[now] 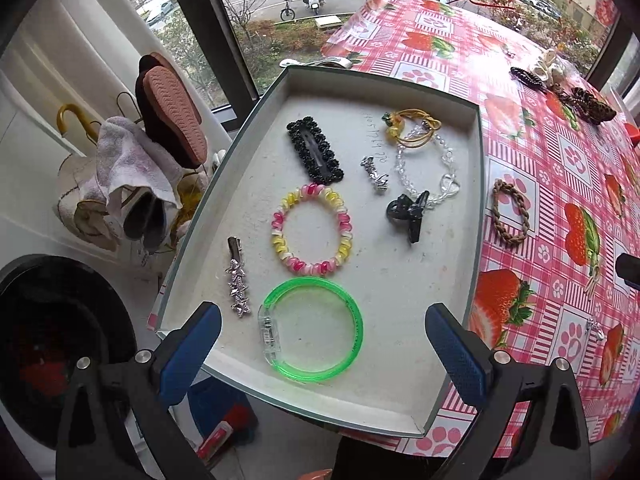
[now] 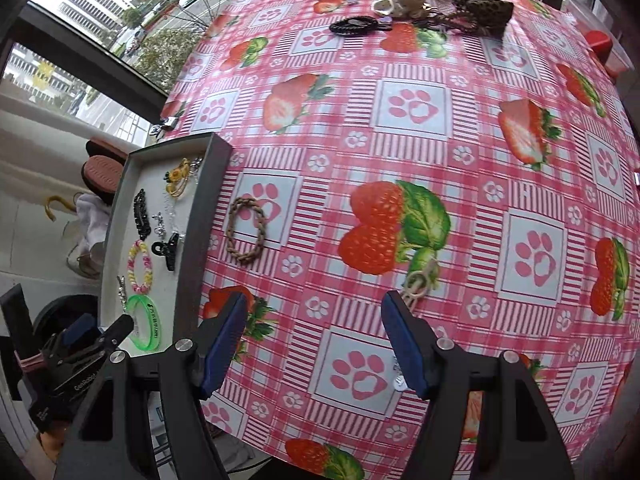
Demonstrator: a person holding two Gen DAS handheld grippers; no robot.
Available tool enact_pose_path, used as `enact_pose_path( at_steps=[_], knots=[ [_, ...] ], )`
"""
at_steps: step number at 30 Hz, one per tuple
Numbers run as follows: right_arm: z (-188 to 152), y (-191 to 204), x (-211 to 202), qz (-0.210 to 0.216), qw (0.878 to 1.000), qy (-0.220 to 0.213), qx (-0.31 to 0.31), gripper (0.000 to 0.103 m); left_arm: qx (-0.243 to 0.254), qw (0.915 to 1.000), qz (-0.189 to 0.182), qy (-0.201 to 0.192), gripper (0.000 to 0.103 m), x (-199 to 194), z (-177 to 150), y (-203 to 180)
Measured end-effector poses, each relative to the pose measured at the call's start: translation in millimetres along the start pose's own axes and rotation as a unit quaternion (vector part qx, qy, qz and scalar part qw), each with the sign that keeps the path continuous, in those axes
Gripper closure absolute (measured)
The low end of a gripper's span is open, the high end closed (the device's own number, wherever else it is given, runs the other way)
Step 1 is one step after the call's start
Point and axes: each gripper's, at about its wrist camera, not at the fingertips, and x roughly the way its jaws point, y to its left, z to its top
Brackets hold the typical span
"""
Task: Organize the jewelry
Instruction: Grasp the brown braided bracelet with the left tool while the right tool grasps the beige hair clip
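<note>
A big table (image 2: 400,128) wears a pink cloth with strawberries and paw prints. A grey tray (image 1: 280,92) sits on the table's left edge, partly hanging over it. In the tray, nearest the camera, lies a green bangle (image 1: 314,328). Just past it is a pink and yellow hair tie (image 1: 311,229), and the two almost touch. A black clip (image 1: 315,154) lies farther back, tilted. Beside the green bangle on the left is a silver star clip (image 1: 238,280). A small black claw clip (image 1: 408,212) lies to the right of the hair tie, touching a clear bead bracelet (image 1: 424,164). A yellow cord bracelet (image 1: 412,128) sits at the back, and a tiny silver charm (image 1: 376,174) lies between the black clip and the beads. On the cloth just outside the tray's right wall lies a brown rope ring (image 1: 511,210). Far back on the table is a heap of more hair things (image 2: 424,12), too blurry to tell apart. A small pale charm (image 2: 418,282) lies on the cloth just past the right claw (image 2: 316,344). The left claw (image 1: 322,340) hangs over the green bangle, spread very wide, holding nothing. The right claw hangs over the cloth, fairly wide, also holding nothing.
</note>
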Motion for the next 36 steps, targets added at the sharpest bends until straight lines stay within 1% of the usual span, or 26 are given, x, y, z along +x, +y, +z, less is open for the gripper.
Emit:
enact_pose_path(
  at_steps=[4, 8, 12, 15, 19, 21, 22, 23, 28, 31, 33, 34, 36],
  knots=[
    [-8, -34, -2, -0.021, 0.998, 0.004, 0.052, 0.031, 0.033, 0.9993, -0.016, -0.013, 0.0, -8, 5, -23],
    [-12, -48, 0, -0.031, 0.996, 0.004, 0.081, 0.031, 0.06, 0.9971, -0.043, -0.021, 0.0, -15, 9, -49],
    [-11, -49, 7, -0.036, 0.996, 0.007, 0.076, 0.031, 0.082, 0.9942, -0.069, -0.016, 0.0, -16, 14, -75],
    [-6, -45, 15, -0.04, 0.997, 0.006, 0.067, 0.031, 0.095, 0.9924, -0.075, -0.022, 0.0, -18, 16, -95],
    [1, -42, 26, -0.045, 0.998, 0.01, 0.042, 0.032, 0.098, 0.9919, -0.078, -0.023, 0.0, -15, 21, -115],
    [4, -42, 29, -0.049, 0.998, 0.008, 0.03, 0.037, 0.097, 0.992, -0.078, -0.022, 0.0, -13, 24, -124],
    [5, -43, 31, -0.047, 0.998, 0.01, 0.028, 0.039, 0.096, 0.9922, -0.076, -0.023, 0.005, -12, 26, -127],
    [6, -44, 33, -0.045, 0.999, 0.013, 0.028, 0.041, 0.097, 0.9922, -0.075, -0.022, 0.006, -10, 27, -130],
    [11, -51, 41, -0.047, 0.998, 0.018, 0.024, 0.05, 0.101, 0.992, -0.073, -0.022, 0.006, -1, 34, -144],
    [12, -51, 45, -0.056, 0.998, 0.019, 0.008, 0.06, 0.104, 0.9915, -0.074, -0.024, 0.006, 4, 37, -151],
    [12, -48, 47, -0.066, 0.998, 0.019, -0.004, 0.065, 0.109, 0.9911, -0.074, -0.022, 0.014, 8, 40, -157],
    [12, -47, 47, -0.07, 0.997, 0.018, -0.012, 0.067, 0.111, 0.9909, -0.074, -0.017, 0.016, 11, 41, -160],
    [11, -45, 47, -0.077, 0.997, 0.016, -0.024, 0.071, 0.112, 0.9907, -0.075, -0.013, 0.016, 16, 43, -166]
  ],
)
